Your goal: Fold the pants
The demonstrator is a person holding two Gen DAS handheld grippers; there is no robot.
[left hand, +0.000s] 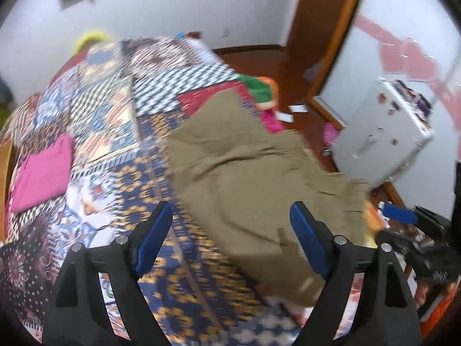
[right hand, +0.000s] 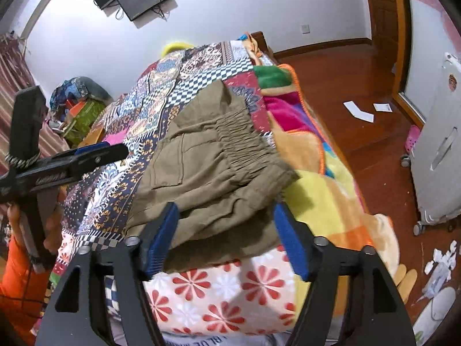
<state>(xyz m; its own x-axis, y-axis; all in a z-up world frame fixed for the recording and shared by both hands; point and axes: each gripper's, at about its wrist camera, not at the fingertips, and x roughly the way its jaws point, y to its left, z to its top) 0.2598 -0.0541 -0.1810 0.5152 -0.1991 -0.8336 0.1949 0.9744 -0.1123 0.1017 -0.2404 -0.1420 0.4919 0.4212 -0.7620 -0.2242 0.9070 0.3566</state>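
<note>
At 9 o'clock in the left wrist view a pink cloth (left hand: 43, 170) lies folded on the quilt (left hand: 95, 92). The left gripper (left hand: 230, 225) hovers with its jaws wide apart and holds nothing. This view is blurred, so fine detail is not clear. The pants (left hand: 245, 173) lie from the centre toward 4 o'clock, on the bed's near corner.

In the right wrist view the left gripper (right hand: 98, 151) shows at 9 o'clock, apart from the pants (right hand: 207, 173). The right gripper (right hand: 224, 225) also stands wide, and the near edge of the pants lies between its fingers without being pinched.

Risks, as I judge them:
- The pants lie close to the bed edge, over the blanket (right hand: 317, 178). A pull toward 3 o'clock could drag them to the floor.
- The near layers are stacked, so a shallow pinch may catch only the top one and open the bundle.
- A deep pinch may take the blanket too.

The pants are olive-brown, thin and wrinkled. They seem already folded into a short bundle. The elastic waistband runs from 12 to 3 o'clock, and a patch pocket faces up.
</note>
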